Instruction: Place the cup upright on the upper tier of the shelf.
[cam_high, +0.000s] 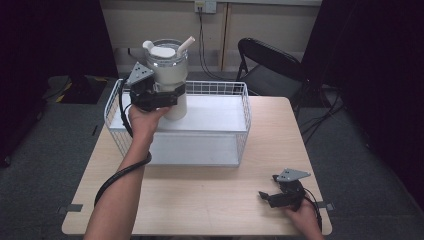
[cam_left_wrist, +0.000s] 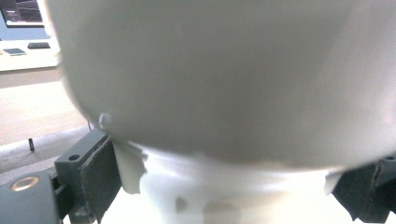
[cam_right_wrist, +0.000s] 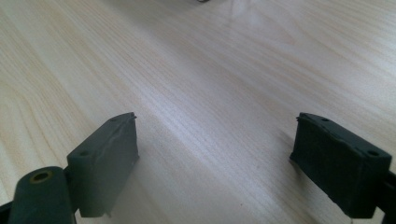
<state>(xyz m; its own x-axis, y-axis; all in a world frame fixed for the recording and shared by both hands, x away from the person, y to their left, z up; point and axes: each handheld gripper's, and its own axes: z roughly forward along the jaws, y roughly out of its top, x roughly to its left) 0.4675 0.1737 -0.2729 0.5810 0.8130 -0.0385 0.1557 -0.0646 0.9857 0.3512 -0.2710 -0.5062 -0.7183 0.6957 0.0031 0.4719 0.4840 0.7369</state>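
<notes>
Both grippers black. Left gripper (cam_high: 172, 96) w/ grey three-cornered plate behind jaws, thick black cable off the back. Right gripper (cam_high: 263, 195): same plate, thinner cable. Jaw pads dark, blocky, small round holes; brass-ringed hole below left-hand jaw. Forearms bare, no sleeves.

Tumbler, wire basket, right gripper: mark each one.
tumbler (cam_high: 169, 67): high view, upper body below the lid.
wire basket (cam_high: 245, 117): high view, right side wall.
right gripper (cam_high: 264, 196): high view, between its open fingertips.
</notes>
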